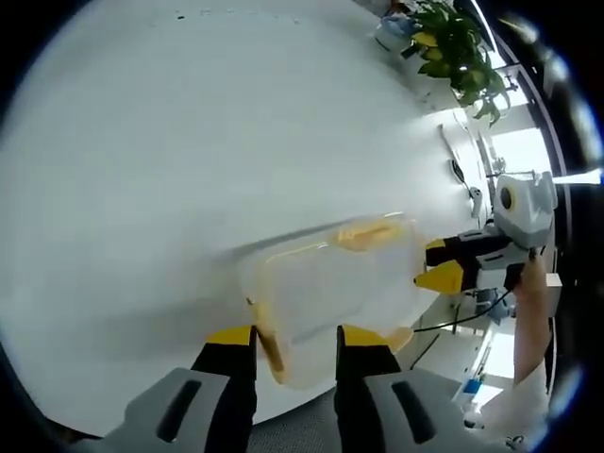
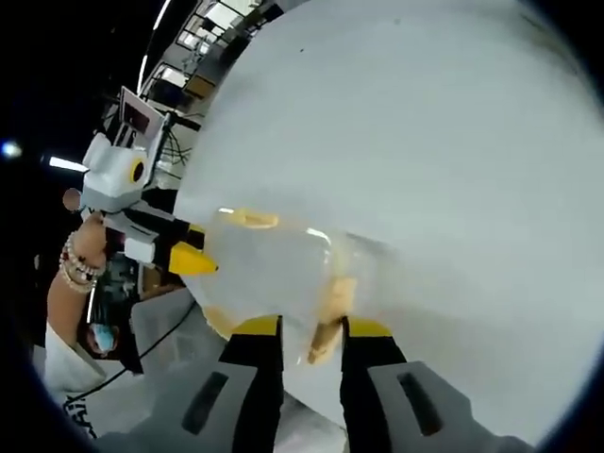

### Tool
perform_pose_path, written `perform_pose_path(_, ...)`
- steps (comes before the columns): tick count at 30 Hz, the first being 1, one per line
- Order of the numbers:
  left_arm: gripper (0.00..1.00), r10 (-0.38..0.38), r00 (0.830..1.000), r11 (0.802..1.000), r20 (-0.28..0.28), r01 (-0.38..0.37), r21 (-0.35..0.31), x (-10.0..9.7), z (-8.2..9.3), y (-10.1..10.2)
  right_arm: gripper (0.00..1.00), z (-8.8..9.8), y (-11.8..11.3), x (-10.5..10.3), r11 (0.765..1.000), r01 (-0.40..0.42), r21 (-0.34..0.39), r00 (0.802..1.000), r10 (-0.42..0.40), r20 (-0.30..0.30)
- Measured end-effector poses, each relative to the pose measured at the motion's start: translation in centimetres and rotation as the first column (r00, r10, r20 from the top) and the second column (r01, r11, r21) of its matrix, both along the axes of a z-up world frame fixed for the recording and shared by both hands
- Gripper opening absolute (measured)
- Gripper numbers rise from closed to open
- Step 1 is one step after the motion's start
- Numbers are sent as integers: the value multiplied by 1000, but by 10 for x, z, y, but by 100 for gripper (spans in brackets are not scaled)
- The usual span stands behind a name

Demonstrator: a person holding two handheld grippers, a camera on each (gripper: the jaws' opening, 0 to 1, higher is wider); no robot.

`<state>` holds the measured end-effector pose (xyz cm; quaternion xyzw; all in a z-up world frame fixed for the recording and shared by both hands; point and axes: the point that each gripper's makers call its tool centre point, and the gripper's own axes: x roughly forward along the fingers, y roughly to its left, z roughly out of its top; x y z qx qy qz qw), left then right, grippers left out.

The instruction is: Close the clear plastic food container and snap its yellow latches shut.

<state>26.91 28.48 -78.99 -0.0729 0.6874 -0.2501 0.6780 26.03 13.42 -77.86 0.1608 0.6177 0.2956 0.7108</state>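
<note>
The clear plastic food container (image 1: 330, 283) lies on the white table (image 1: 189, 142) near its edge, lid on, blurred by motion. A yellow latch (image 1: 370, 233) shows on its far side and another (image 1: 269, 347) at its near end, between my left gripper's (image 1: 298, 336) open jaws. My right gripper (image 1: 440, 263) reaches in from the right, its yellow tips apart at the container's right end. In the right gripper view the container (image 2: 274, 269) sits just ahead of my right gripper (image 2: 313, 327), which is open with a yellow latch (image 2: 326, 330) in its gap. My left gripper (image 2: 193, 250) touches the container's left end.
The table edge (image 1: 311, 396) runs close under the container, with grey floor below it. A potted plant (image 1: 458, 47) stands at the table's far corner. A person's hand with bracelets (image 2: 75, 264) holds the left gripper. Desks and cables lie beyond the table.
</note>
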Motion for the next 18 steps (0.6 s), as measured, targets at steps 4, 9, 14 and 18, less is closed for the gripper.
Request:
perform_pose_path(4, 26, -3, 1000, 1000, 0, 3, 0, -1, 1, -1, 18, 3, -1, -4, 1000, -4, 0, 1000, 4, 4)
perform_pose_path(9, 26, -7, 1000, 1000, 9, 7, -5, -2, 2, -2, 19, 2, -3, -7, 1000, -15, -2, 1000, 15, 10)
perform_pose_path(14, 26, -10, 1000, 1000, 16, 11, -10, -3, 2, -4, 20, 2, -4, -12, 999, -37, -20, 999, 38, 24)
perform_pose_path(18, 27, -12, 1000, 1000, 22, 12, -14, -3, 2, -5, 20, -1, -4, -14, 999, -41, -14, 999, 42, 25)
